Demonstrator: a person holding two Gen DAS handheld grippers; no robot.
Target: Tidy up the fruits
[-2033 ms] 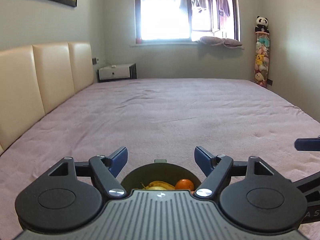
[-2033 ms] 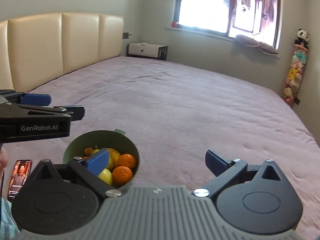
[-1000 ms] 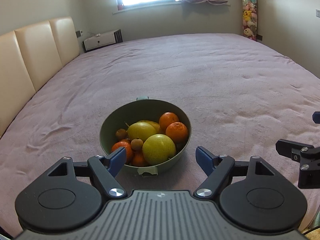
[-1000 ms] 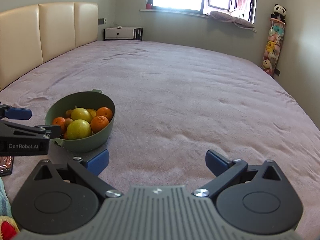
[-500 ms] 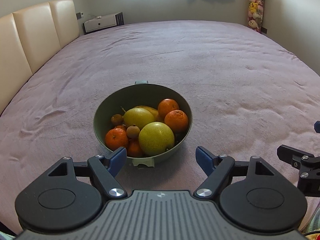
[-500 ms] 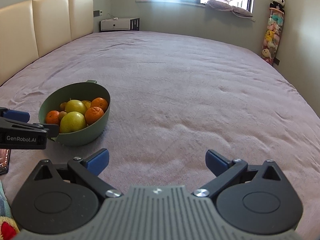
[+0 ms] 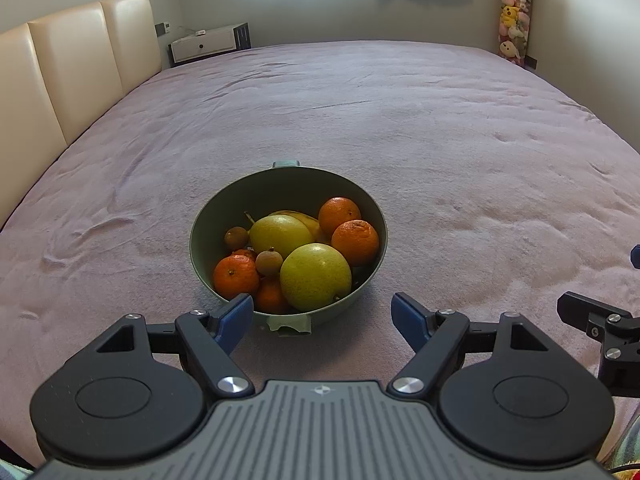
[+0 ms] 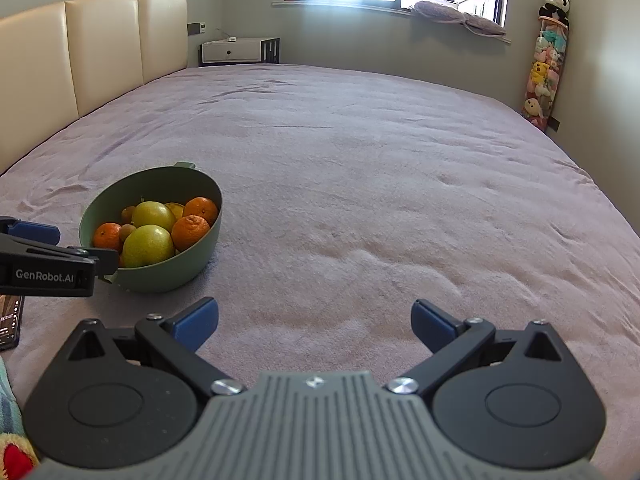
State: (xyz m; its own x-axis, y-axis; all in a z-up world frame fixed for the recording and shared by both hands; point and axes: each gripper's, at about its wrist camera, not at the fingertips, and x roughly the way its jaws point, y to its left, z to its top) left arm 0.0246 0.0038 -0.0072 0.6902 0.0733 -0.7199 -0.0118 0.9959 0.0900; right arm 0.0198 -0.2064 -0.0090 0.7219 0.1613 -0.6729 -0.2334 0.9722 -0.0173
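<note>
A green bowl [image 7: 208, 216] sits on the pink bed cover, also in the right wrist view [image 8: 200, 248]. It holds several oranges [image 7: 355, 242], a large yellow-green pear [image 7: 315, 276], a second yellow pear [image 7: 280, 234], a banana behind it and small brown fruits [image 7: 269, 262]. My left gripper [image 7: 322, 316] is open and empty, just short of the bowl's near rim. My right gripper [image 8: 314, 320] is open and empty over bare cover, to the right of the bowl.
The bed cover [image 7: 440, 140] stretches far ahead and to the right. A cream headboard [image 7: 72, 68] runs along the left. A phone [image 8: 9, 322] lies at the near left edge. A white nightstand [image 8: 236, 51] and a plush toy column [image 8: 546, 56] stand by the far wall.
Both grippers tilted down and drew back slightly, bringing the bowl into full view ahead of the left gripper. Both stayed open. The bowl and fruit did not move.
</note>
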